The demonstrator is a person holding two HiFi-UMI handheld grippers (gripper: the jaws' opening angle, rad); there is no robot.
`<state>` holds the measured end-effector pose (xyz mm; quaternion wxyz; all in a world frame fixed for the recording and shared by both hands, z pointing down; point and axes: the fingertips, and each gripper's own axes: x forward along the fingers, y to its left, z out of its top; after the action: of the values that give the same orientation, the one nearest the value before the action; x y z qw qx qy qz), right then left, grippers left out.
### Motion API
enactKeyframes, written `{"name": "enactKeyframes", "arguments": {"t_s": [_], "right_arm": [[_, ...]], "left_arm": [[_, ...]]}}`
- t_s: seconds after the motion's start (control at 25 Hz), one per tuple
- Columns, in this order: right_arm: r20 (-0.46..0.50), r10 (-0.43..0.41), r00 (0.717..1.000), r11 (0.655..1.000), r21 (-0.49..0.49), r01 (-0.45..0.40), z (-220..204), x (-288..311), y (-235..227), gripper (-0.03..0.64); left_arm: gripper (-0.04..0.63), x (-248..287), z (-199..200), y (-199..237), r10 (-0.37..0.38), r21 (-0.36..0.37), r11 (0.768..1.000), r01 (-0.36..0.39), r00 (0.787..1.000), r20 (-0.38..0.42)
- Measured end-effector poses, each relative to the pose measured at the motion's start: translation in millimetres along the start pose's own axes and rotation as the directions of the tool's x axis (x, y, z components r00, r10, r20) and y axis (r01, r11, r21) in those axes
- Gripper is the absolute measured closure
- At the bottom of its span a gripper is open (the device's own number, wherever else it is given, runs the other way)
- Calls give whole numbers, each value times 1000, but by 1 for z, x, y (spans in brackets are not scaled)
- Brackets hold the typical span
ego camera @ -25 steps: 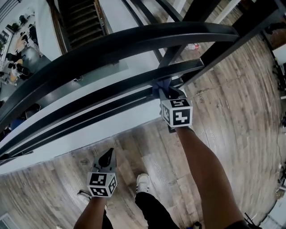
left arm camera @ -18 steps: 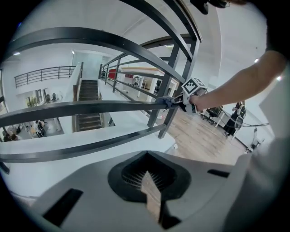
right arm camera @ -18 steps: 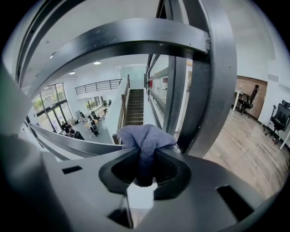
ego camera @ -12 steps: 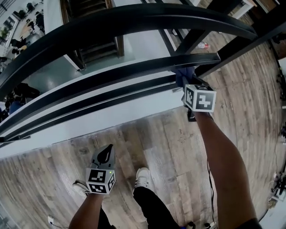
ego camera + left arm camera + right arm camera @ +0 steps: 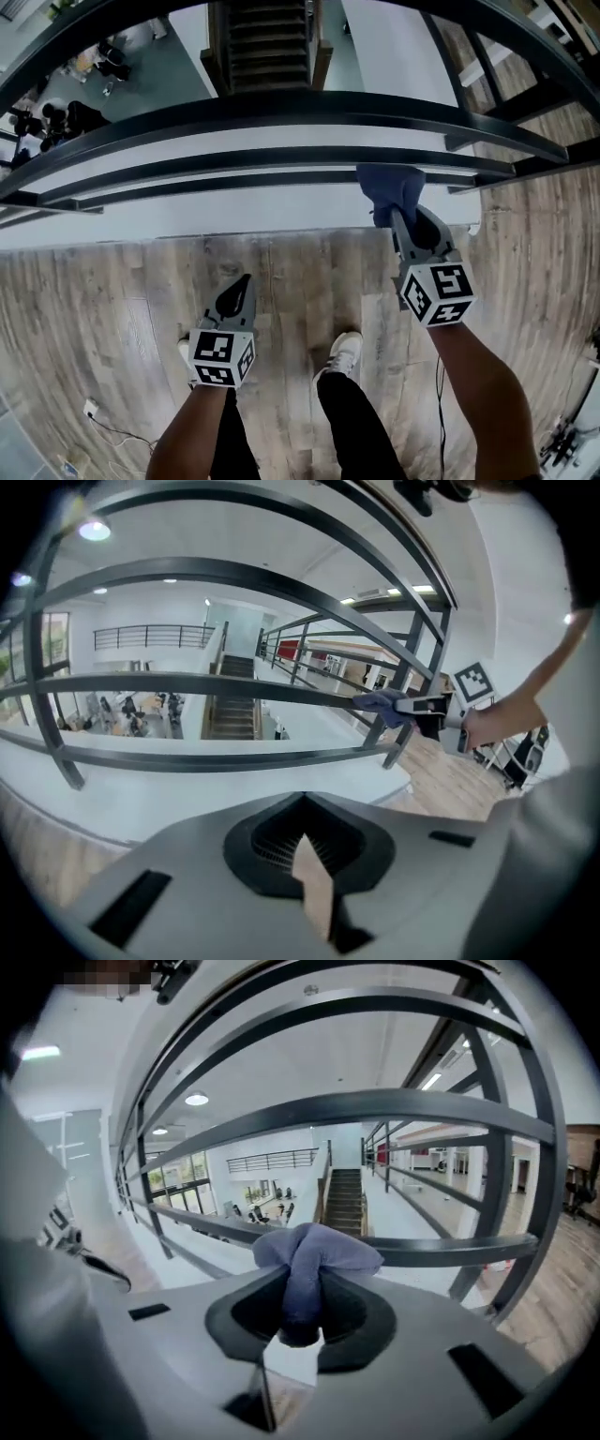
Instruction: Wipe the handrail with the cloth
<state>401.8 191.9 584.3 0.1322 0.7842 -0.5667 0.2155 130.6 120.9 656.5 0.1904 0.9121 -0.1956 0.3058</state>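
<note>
Your right gripper (image 5: pixel 397 217) is clenched on the blue cloth (image 5: pixel 388 187), at about one o'clock from your shoe (image 5: pixel 343 352). The bunched cloth lies against a lower dark rail (image 5: pixel 281 176). In the right gripper view it bulges out from between the jaws onto that rail. Your left gripper (image 5: pixel 242 283) hangs at ten o'clock from the shoe, over the wood floor (image 5: pixel 103 300). It is well apart from the rail, with its jaws closed together on nothing.

Right gripper (image 5: pixel 397 221) reaches forward, arm extended, clamping the cloth (image 5: pixel 389 187); left gripper (image 5: pixel 245 279) hangs low, jaws together.
</note>
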Motion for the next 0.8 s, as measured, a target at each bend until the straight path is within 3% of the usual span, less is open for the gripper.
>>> {"name": "enactKeyframes", "arguments": {"t_s": [0.12, 0.32, 0.48, 0.64, 0.8], "right_arm": [[-33, 71, 997, 997, 18, -70, -19, 39, 100, 539], [-64, 149, 987, 989, 6, -149, -30, 116, 253, 538], [-90, 216, 972, 976, 53, -212, -30, 173, 372, 538], [-135, 290, 947, 956, 3, -293, -32, 224, 484, 538], [-162, 324, 932, 944, -11, -330, -33, 268, 581, 538]], "left_arm": [[594, -41, -18, 86, 94, 44, 995, -94, 996, 7], [594, -108, -43, 229, 223, -73, 972, -222, 975, 8], [594, -156, -48, 323, 279, -141, 952, -272, 960, 29], [594, -199, -68, 397, 335, -263, 912, -314, 942, 37], [594, -225, -84, 462, 354, -291, 899, -328, 934, 39]]}}
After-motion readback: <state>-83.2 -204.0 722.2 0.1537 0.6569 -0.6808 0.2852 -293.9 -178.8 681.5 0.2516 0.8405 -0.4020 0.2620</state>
